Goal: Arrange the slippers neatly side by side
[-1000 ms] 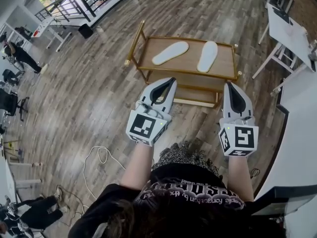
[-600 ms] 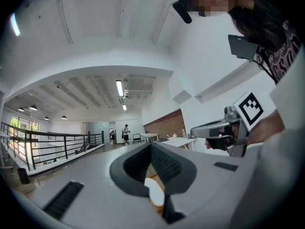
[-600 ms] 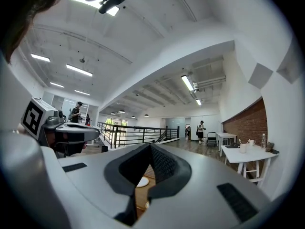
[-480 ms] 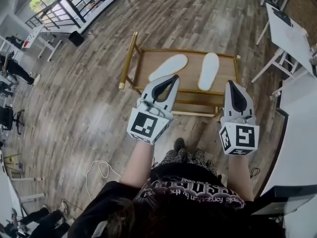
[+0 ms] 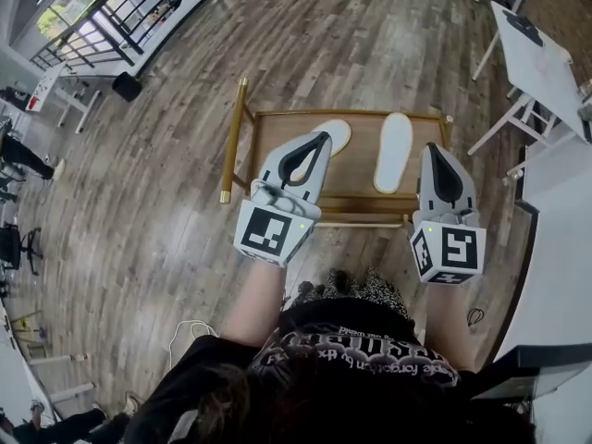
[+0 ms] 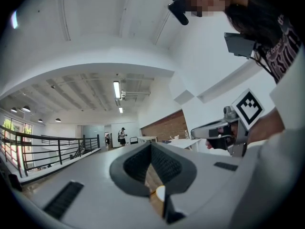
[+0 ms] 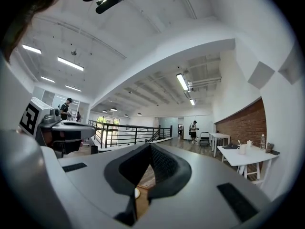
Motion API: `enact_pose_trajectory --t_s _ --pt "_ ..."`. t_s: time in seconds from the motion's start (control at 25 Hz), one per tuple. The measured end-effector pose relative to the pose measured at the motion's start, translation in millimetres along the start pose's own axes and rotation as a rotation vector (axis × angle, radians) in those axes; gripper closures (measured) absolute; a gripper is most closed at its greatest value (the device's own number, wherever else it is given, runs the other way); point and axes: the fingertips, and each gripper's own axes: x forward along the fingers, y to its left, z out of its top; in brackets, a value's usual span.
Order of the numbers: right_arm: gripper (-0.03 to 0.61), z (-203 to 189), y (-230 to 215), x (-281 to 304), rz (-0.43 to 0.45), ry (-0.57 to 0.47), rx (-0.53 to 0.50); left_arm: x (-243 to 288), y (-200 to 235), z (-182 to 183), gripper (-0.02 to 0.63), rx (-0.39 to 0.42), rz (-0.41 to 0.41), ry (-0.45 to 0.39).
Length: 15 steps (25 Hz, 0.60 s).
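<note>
Two white slippers lie soles up on a low wooden table with a gold frame (image 5: 277, 137). The left slipper (image 5: 335, 133) lies at a slant, and the tip of my left gripper (image 5: 321, 138) covers part of it in the head view. The right slipper (image 5: 393, 151) lies nearly straight, just left of my right gripper (image 5: 434, 147). Both grippers point level, above the table's near edge, shut with nothing between the jaws. In the left gripper view the left gripper (image 6: 151, 145) is shut; in the right gripper view the right gripper (image 7: 150, 145) is shut too.
White tables (image 5: 539, 55) stand at the right, close to my right arm. A black railing (image 5: 116, 12) and a black box (image 5: 127, 86) are at the upper left. A cable (image 5: 188, 328) lies on the wooden floor beside my legs. People stand far off.
Both grippers have moved forward together towards the table, which now sits closer below them. The left gripper's tip now overlaps the left slipper. Both stay shut.
</note>
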Motion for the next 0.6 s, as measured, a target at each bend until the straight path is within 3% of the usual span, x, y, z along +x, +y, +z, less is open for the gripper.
enact_pose_trajectory --t_s 0.36,0.6 --pt "0.578 -14 -9 35 0.022 0.02 -0.011 33 11 -20 0.621 -0.012 -0.03 0.02" --pt "0.577 -43 -29 69 0.046 0.09 0.022 58 18 -32 0.621 -0.02 -0.009 0.053"
